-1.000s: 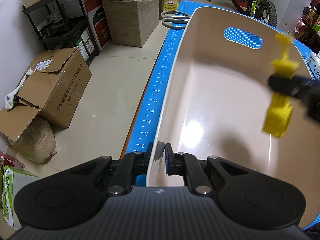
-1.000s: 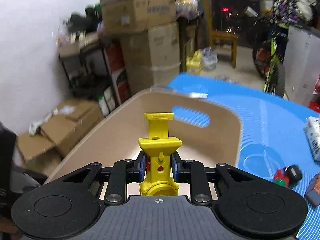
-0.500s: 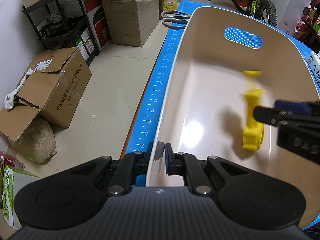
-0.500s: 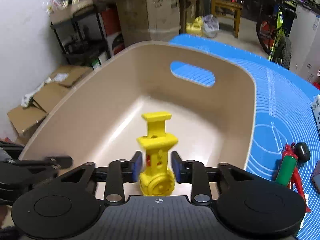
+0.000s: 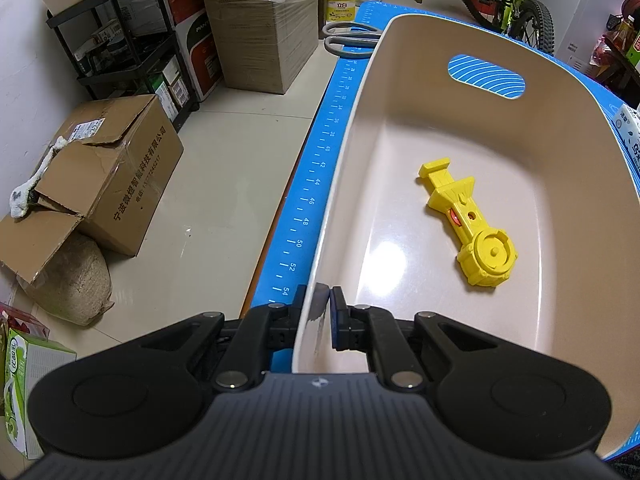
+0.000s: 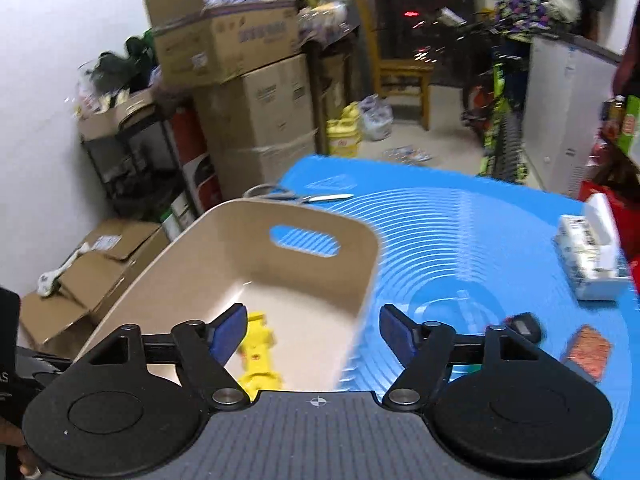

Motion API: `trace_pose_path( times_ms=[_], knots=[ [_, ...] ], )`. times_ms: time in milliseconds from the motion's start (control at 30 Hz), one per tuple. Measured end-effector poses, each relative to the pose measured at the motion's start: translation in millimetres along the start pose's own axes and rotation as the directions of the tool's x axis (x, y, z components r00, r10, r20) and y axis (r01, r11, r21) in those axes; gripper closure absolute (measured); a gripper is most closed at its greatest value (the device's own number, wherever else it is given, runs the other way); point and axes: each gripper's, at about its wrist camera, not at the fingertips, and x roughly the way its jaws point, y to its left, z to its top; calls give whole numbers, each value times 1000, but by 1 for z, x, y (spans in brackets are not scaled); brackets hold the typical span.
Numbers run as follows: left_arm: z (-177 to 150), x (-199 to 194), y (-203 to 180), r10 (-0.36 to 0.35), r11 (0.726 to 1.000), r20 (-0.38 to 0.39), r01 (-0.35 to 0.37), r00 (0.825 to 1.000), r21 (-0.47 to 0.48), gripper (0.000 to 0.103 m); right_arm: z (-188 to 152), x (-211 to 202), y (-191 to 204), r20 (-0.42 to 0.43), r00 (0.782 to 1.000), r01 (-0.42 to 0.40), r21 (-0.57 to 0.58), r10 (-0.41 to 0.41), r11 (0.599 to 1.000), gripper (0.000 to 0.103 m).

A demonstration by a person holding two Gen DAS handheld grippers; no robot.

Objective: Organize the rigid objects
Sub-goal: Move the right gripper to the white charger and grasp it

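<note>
From the left wrist view, the left gripper (image 5: 324,312) is pinched tight on the near rim of the beige plastic bin (image 5: 568,208), one finger outside the wall and one inside, so it's basically just pinning the tub down on the blue mat (image 5: 304,200). The yellow toy launcher (image 5: 466,222) is lying flat on the bin floor, off toward about 1 o'clock from that claw, not touching any wall as far as I can see. Its long axis runs roughly 11 to 5 o'clock, with the narrow T-shaped end pointing away to 11 and the round wheel end nearer, at 5. Grey-handled scissors (image 5: 350,38) sit on the mat past the far corner of the bin. From the right wrist view, the right gripper (image 6: 314,334) is spread wide and holding nothing, up over the bin's right edge, with the launcher (image 6: 258,356) below it around 10 o'clock, mostly hidden behind the left finger. This frame is blurry, but there's a black-and-red thing (image 6: 524,326), a brownish block (image 6: 588,350) and a white carton (image 6: 588,256) on the mat between 2 and 3 o'clock. My guess is the right claw goes for one of those next since it's free and nearer.
</note>
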Motion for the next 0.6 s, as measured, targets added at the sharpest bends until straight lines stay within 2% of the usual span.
trace_pose_path(
  times_ms=[233, 433, 600],
  knots=[
    [0, 0, 0, -1, 1000, 0, 1, 1000, -2, 90, -24, -22, -47, 22, 991, 131, 42, -132, 991, 22],
    [1, -1, 0, 1, 1000, 0, -1, 1000, -4, 90, -58, -26, -85, -42, 977, 214, 104, -211, 971, 22],
    [1, -1, 1, 0, 1000, 0, 0, 1000, -5, 90, -88, -19, -99, -104, 964, 257, 108, -246, 960, 22]
  ],
)
